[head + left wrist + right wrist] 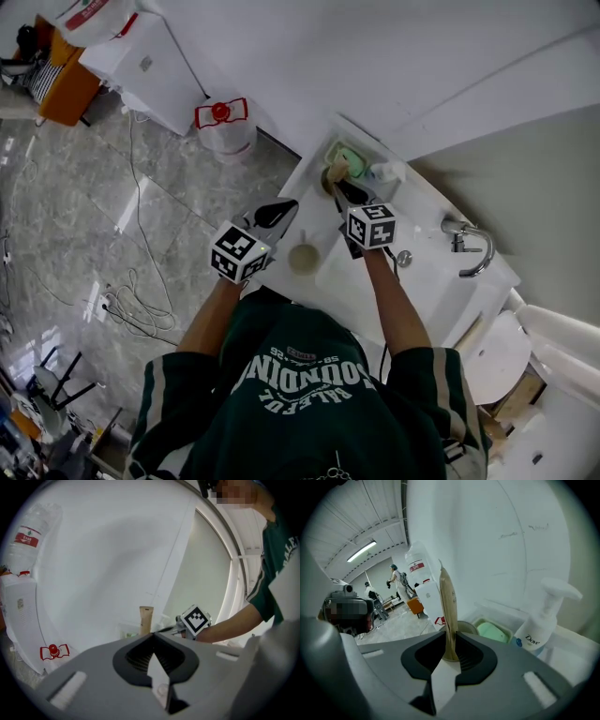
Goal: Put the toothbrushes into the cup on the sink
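A toothbrush in a flat tan pack point(448, 611) stands upright between the jaws of my right gripper point(450, 633), which press on its lower part. Its foot reaches down into a round cup point(468, 627) just behind the jaws, beside a green soap dish point(492, 632). From above, the right gripper point(340, 187) sits at the sink's back corner with the pack point(339, 169) at its tip. My left gripper point(281, 208) hovers over the sink's left edge, shut and empty point(153, 639). It looks toward the pack point(146, 619).
A white Dove pump bottle point(539, 627) stands right of the soap dish. A beige round cup point(303, 257) sits on the sink's near left part. The faucet point(469, 242) is at the right. A water jug point(223, 122) stands on the floor by the wall.
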Tool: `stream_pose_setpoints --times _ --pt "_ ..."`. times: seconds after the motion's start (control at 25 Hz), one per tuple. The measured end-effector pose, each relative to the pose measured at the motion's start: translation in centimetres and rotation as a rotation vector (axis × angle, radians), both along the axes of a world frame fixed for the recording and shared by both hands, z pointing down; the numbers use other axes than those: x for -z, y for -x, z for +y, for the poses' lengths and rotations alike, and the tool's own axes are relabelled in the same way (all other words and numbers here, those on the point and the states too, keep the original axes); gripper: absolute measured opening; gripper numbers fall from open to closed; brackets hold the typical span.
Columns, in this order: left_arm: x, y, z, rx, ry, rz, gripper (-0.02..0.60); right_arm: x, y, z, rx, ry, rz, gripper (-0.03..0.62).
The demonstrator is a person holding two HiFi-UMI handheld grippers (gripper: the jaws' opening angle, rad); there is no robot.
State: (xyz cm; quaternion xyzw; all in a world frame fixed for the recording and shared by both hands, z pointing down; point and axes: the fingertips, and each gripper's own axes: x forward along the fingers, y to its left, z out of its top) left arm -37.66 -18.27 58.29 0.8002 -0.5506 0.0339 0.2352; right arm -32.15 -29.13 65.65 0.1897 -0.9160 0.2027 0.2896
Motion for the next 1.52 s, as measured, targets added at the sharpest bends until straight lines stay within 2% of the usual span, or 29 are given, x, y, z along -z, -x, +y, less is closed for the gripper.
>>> stream_pose_setpoints --times 0.12,0.32,0.4,0.44,0.48,0.72,0.84,1.04,1.28,1.52 --pt "0.2 -0.1 0.1 -0.007 -0.005 0.002 0.051 0.4 -0.3 0.2 -0.008 -0.008 0.000 0.064" --pt "0.9 -0.6 0.2 -0.030 -0.020 0.002 0.051 2.7 -1.4 0.6 -0.052 -0.023 -0.054 0.066" --pt "1.4 -0.9 -0.2 -0.041 -0.037 -0.004 0.051 3.9 -2.2 0.8 -0.061 -0.038 -0.086 0.059" --pt "1.7 -1.1 -0.4 -0.048 -0.047 -0.009 0.051 4.5 -2.6 1.0 -0.061 -0.044 -0.102 0.018" --pt "2.1 -1.3 -0.6 -0.056 -0.057 -0.015 0.051 5.2 -3.1 1.2 -0.060 -0.053 -0.119 0.008" --pt "5.1 -3.1 -1.7 -0.096 -0.126 -0.025 0.051 9.3 -7.5 2.0 -0.118 -0.163 -0.184 0.002" --pt "6.8 -5.5 -1.9 -0.127 -0.156 -0.027 0.051 11.0 -10.3 2.6 -0.142 -0.212 -0.193 0.002" --pt "8.1 -11.0 -2.5 -0.220 -0.176 -0.033 0.051 13.0 -15.7 3.5 -0.228 -0.237 -0.241 0.002" --pt "9.1 -18.6 -2.9 -0.276 -0.183 -0.043 0.051 14.3 -23.2 4.3 -0.282 -0.267 -0.259 0.002" --pt "8.7 -24.6 -3.0 -0.307 -0.157 -0.058 0.051 14.6 -29.9 4.6 -0.325 -0.262 -0.267 0.002"
